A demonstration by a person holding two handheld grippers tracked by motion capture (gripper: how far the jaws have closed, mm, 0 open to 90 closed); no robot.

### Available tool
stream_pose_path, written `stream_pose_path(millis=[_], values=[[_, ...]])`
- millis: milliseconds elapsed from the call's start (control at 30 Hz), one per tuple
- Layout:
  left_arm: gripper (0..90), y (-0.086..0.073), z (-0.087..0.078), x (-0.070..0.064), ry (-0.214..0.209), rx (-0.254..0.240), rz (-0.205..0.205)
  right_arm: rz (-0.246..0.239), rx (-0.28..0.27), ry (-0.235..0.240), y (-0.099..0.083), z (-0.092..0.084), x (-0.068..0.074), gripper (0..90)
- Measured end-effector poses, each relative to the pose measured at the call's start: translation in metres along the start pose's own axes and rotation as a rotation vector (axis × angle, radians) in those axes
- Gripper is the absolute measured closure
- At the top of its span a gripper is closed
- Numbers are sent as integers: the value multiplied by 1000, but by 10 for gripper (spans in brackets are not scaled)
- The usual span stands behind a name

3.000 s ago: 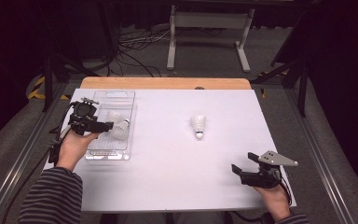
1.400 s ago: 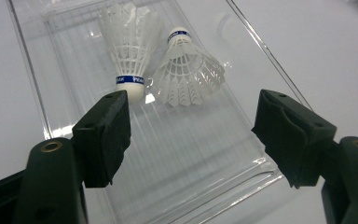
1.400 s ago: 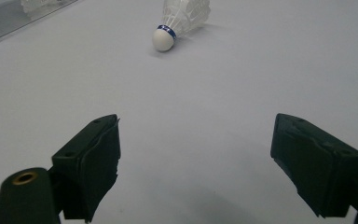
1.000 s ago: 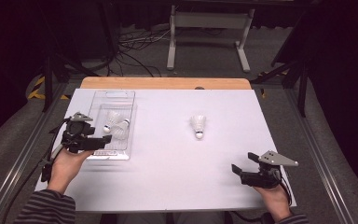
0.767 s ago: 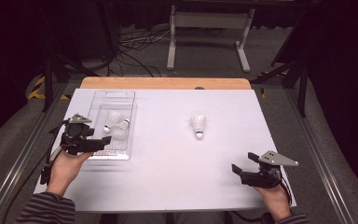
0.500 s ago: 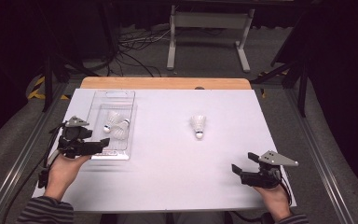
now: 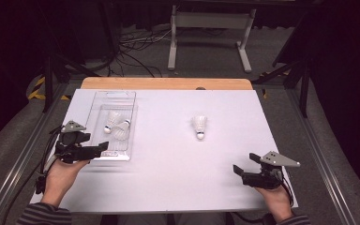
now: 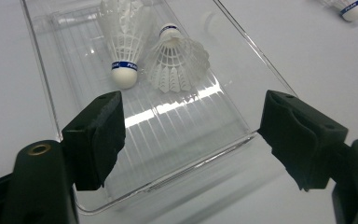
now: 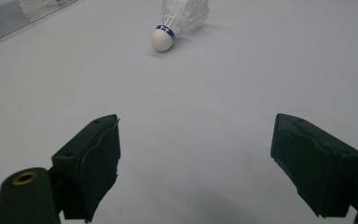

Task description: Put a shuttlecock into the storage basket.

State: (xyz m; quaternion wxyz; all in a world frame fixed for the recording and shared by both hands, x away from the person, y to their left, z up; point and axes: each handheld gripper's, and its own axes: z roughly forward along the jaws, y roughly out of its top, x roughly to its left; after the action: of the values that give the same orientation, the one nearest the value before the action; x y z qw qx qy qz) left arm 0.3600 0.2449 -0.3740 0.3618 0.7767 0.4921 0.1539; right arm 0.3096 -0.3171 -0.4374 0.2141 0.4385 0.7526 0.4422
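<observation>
Left hand-held gripper (image 7: 104, 146) agape at tray (image 7: 117, 96) — two shuttlecocks (image 7: 115, 124) inside; right hand-held gripper (image 7: 236, 169) agape.

I see a white table top (image 7: 168, 178) with a strip of bare wood (image 7: 166, 83) along its far edge. A clear plastic tray (image 7: 115, 96) lies flat on it toward the left side. One white shuttlecock (image 7: 199, 126) lies on the bare surface near the middle, well apart from the tray.
</observation>
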Motion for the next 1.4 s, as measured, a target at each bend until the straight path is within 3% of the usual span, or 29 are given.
stream_pose_path(millis=[600, 1400], values=[[242, -13, -5, -5, -38, -44, 16, -1, 1, -2, 0, 0, 0, 163], [249, -30, -5, -10, -46, -94, 26, -3, -6, -1, 0, -1, 0, 163]])
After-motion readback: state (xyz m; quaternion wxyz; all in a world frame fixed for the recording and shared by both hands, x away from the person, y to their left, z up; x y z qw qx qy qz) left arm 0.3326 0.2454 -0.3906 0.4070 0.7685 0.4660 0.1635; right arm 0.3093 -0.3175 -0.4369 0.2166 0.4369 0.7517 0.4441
